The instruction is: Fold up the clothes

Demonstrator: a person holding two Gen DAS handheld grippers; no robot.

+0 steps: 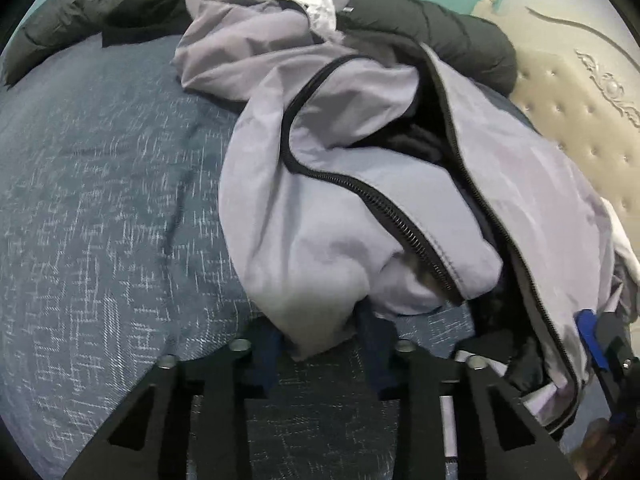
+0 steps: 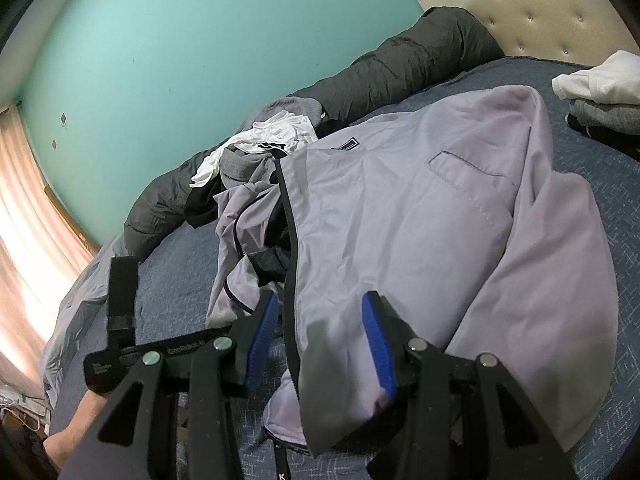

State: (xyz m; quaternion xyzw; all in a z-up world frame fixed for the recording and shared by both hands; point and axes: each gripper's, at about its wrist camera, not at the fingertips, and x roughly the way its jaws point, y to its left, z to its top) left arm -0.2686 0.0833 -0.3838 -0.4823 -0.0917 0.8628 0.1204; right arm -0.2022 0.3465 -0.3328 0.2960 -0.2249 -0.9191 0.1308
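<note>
Two grippers work one garment: a lilac zip-front jacket point(image 2: 420, 216) lying unzipped and rumpled on the blue-grey bedspread point(image 1: 100, 200).

Taking the jacket as the landmark, the left gripper point(image 1: 324, 344) sits at its near hem, jaws apart with a drooping fold of the left front panel hanging down between the two fingers; whether the pads actually press the cloth I cannot tell. The right gripper point(image 2: 320, 344) is at the hem of the other front panel, jaws apart and astride the bottom corner, the cloth lying loose between the blue pads. Neither one looks clamped.

The jacket's long axis runs away from both grippers, hem nearest, collar farthest, with the black zipper point(image 1: 360, 188) snaking up the middle. Each gripper is close to its own panel. The right panel lies fairly flat, chest pocket showing; the left panel is bunched and twisted.

Beyond the collar lie a crumpled white and grey heap of clothes point(image 2: 264, 136) and a dark rolled duvet point(image 2: 380, 76) along the turquoise wall point(image 2: 200, 40). To the jacket's right stand a stack of folded clothes point(image 2: 600, 96) and a tufted cream headboard point(image 2: 540, 8).
</note>
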